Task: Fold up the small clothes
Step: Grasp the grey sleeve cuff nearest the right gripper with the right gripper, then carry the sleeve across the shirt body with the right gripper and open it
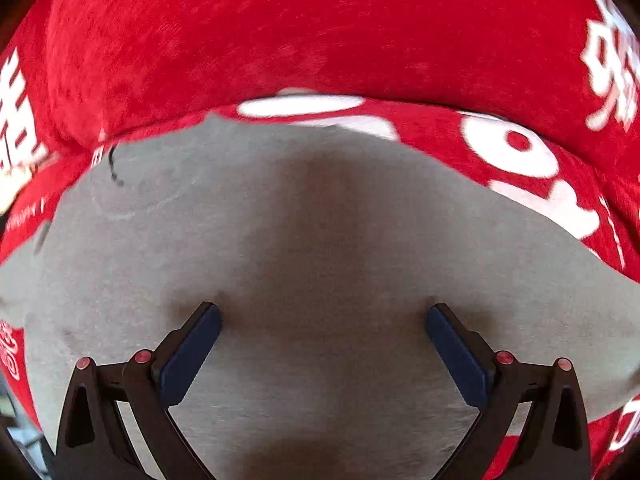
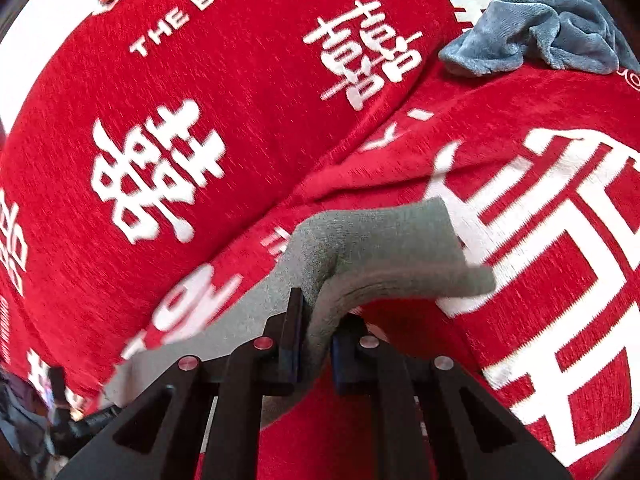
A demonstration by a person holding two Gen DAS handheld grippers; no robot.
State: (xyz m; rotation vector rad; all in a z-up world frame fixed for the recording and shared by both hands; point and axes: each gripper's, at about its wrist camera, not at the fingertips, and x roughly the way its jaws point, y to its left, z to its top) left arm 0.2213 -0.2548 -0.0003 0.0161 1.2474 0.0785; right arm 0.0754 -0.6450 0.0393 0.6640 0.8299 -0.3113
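right gripper (image 2: 316,320): closed on a bunched fold of the grey garment (image 2: 384,252), the cloth pinched between both pads and lifted off the surface
grey garment, right view: rises from the fingers and drapes ahead and to the right of them
left gripper (image 1: 323,332): open wide, pads apart, nothing between them
grey garment, left view (image 1: 320,240): spread flat directly under and ahead of the left gripper
red printed cloth (image 2: 240,140): lies beneath the garment, beyond both grippers, with white characters
blue-grey plush cloth (image 2: 540,36): crumpled far ahead, right of the right gripper
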